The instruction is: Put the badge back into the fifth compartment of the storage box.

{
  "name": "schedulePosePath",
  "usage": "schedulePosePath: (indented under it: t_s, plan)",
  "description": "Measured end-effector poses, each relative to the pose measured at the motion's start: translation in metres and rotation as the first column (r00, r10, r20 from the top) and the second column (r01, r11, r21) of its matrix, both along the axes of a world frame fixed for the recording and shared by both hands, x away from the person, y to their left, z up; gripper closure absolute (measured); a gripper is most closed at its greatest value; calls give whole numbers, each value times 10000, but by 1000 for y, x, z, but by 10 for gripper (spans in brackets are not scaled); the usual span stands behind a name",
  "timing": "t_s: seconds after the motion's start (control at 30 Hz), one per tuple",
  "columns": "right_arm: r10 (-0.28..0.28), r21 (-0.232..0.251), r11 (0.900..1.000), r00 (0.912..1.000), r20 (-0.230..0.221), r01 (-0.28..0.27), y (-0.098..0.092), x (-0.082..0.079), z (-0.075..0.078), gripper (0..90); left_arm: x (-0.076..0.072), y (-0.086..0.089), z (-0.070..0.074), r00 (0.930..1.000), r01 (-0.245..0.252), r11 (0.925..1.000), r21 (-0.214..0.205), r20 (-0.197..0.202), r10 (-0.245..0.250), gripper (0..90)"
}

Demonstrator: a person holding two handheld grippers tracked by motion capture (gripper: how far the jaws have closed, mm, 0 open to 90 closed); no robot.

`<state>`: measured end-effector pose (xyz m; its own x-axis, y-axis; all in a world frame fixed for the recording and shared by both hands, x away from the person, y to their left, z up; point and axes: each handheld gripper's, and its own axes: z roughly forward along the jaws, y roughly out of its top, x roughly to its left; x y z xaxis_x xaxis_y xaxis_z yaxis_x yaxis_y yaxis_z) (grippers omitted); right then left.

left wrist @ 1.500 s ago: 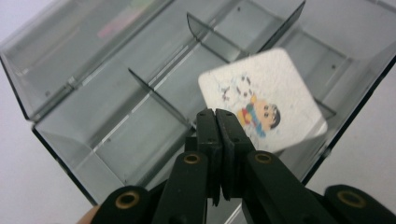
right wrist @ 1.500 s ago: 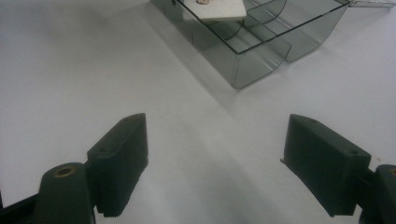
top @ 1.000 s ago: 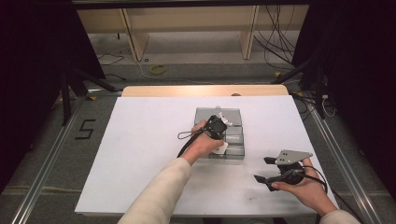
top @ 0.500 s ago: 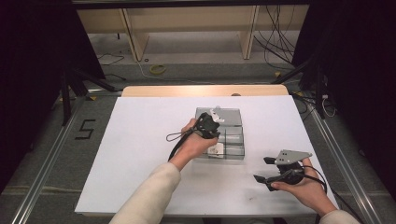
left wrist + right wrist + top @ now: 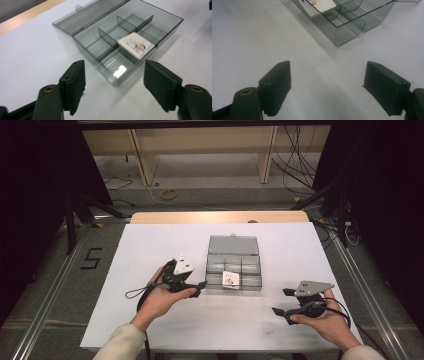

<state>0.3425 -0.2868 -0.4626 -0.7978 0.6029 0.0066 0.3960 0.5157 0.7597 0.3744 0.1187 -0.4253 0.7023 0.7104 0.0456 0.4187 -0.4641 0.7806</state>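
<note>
Both tongs we held apart: the left gripper (image 5: 199, 286), jaws just opened and empty, sat beside the clear box (image 5: 234, 265); its white card (image 5: 230, 278) lay inside a near compartment. Our right gripper (image 5: 284, 303) gaped empty.

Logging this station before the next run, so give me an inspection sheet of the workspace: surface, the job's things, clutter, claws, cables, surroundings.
Surface: white table top, wooden strip along its far edge.
Job's things: clear compartment box, lid open and laid back; one small white printed card lies tilted in a front compartment.
Clutter: nothing seen on the table.
Claws: left claw beside the box, its jaws just been opening, nothing between them. Right claw open over bare table, apart from the box.
Cables: a black cable loops from the left claw; more cables on the floor behind.
Surroundings: wooden frame beyond the table, dark curtains at both sides, a "5" marking on the floor.
</note>
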Motion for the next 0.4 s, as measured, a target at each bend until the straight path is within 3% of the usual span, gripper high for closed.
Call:
schedulePosePath:
  t_s: [0.2,0.4]
  plan:
    - [49,6,10000,10000,47,-49,1,-1,2,223,-20,30,-12,9982,-576,9983,63,175,574,243]
    - [42,24,10000,10000,30,-42,0,0,1,222,-27,40,-18,9979,-628,9972,399,200,620,220]
